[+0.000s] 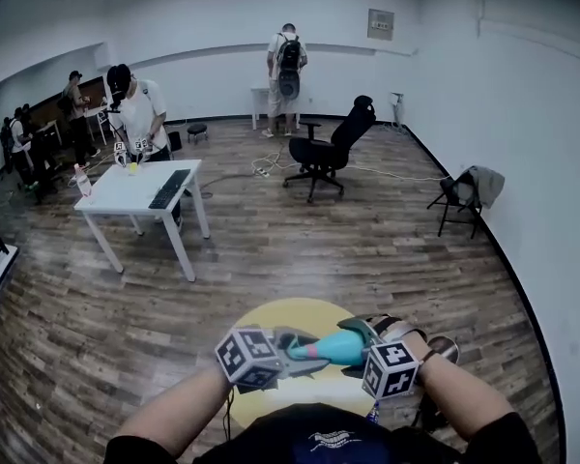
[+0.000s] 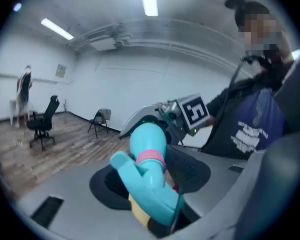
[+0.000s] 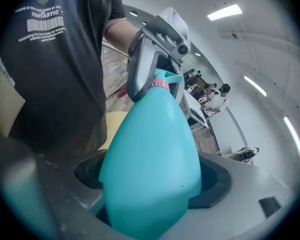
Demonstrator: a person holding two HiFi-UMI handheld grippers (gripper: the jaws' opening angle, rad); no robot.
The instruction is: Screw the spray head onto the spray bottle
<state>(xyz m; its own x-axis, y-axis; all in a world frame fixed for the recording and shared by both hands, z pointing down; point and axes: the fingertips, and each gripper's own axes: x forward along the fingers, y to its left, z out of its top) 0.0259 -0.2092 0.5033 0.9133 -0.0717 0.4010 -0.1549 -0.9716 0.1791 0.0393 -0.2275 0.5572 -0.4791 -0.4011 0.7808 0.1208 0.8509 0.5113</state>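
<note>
Low in front, over a round yellow table [image 1: 288,315], the left gripper [image 1: 304,358] and right gripper [image 1: 369,338] meet around a teal spray bottle [image 1: 334,350] lying level. Farther off stand a white table [image 1: 126,193] and a black office chair [image 1: 334,147].

White table [image 1: 116,196] with keyboard [image 1: 169,188]; black office chair [image 1: 333,148] mid-floor; folding chair [image 1: 461,201] by right wall.

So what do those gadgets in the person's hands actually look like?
Both are grey plastic two-jaw tools. The left gripper and the right gripper each carry a cube covered in black-and-white square markers, and their jaws are lined with dark, textured pads. The person wears a dark short-sleeved T-shirt with pale print.
</note>
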